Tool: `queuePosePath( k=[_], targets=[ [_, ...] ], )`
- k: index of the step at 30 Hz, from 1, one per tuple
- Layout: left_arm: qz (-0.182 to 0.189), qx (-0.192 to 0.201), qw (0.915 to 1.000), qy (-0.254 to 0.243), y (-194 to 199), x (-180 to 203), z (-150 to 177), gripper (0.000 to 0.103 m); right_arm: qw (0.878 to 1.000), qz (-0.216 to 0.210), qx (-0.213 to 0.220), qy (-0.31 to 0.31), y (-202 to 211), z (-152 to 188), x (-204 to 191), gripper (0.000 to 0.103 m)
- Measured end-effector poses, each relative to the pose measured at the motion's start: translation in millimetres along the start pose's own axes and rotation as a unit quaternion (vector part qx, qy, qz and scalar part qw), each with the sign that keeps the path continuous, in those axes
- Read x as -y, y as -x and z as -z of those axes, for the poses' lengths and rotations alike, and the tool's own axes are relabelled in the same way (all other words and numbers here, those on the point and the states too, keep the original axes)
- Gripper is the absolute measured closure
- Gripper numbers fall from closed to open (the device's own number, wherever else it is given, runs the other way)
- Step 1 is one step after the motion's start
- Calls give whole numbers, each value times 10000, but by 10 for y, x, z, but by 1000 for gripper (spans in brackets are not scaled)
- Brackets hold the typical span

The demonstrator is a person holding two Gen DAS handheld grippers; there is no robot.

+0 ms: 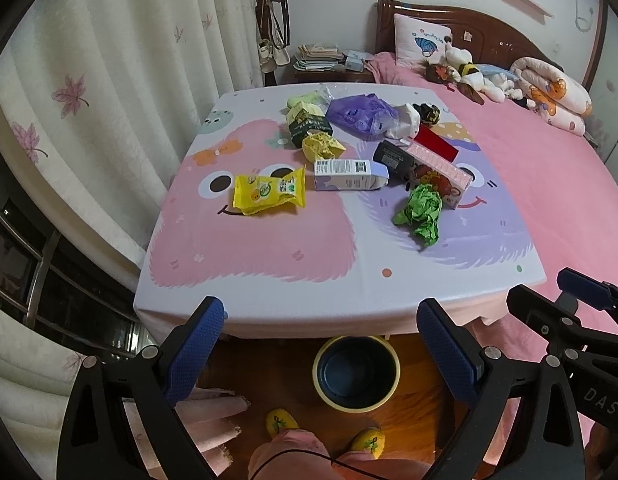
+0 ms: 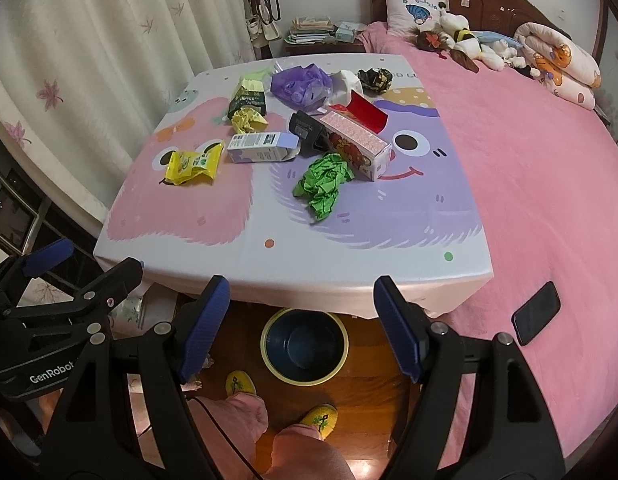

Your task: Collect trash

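Trash lies scattered on a table with a cartoon cloth (image 1: 269, 288) (image 2: 349, 272): a yellow snack packet (image 1: 269, 194) (image 2: 193, 164), a white carton (image 1: 349, 175) (image 2: 261, 147), crumpled green paper (image 1: 419, 210) (image 2: 323, 186), a pink box (image 1: 439, 174) (image 2: 357, 148), a purple bag (image 1: 359, 114) (image 2: 301, 84) and more at the back. A dark bin with a yellow rim (image 1: 356, 372) (image 2: 305, 346) stands on the floor below the near edge. My left gripper (image 1: 323, 344) and right gripper (image 2: 303, 324) both hang open and empty above the bin, short of the table.
A bed with a pink cover (image 2: 549, 200) adjoins the table on the right, with a black phone (image 2: 536, 313) on it and plush toys (image 1: 469, 72) at the headboard. Curtains (image 1: 109, 80) hang on the left. A person's slippered feet (image 2: 277, 400) stand by the bin.
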State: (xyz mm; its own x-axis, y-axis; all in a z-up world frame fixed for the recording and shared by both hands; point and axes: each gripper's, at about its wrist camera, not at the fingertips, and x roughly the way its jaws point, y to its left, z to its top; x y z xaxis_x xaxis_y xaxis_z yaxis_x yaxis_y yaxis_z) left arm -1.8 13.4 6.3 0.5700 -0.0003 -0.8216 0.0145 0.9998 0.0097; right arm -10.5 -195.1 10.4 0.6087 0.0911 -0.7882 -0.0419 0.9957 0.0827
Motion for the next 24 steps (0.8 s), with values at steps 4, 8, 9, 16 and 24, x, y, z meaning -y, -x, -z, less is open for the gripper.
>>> queuePosePath(
  k=[4,8,9,16,24],
  targets=[
    [7,93,10000,8,54,-62,-124,4,10000,-62,72,-22,28,-102,-125,31],
    [-31,141,9999,-77,54,-108,-298,4,9998,-93,163,-89,1,-186,-181,31],
    [-31,151,9998,-85,38,-131,-344,4,9997,-94,183,-127,12,-207,-171,31],
    [94,22,9994,-340,-323,-314,-812,4,9984,-1,299,-480,-98,-480,-193,31],
    [277,-427,9907,-1262,-1163,-615,-1470,4,9908,151,182,-1333,-410,-883,-43,31]
  ],
)
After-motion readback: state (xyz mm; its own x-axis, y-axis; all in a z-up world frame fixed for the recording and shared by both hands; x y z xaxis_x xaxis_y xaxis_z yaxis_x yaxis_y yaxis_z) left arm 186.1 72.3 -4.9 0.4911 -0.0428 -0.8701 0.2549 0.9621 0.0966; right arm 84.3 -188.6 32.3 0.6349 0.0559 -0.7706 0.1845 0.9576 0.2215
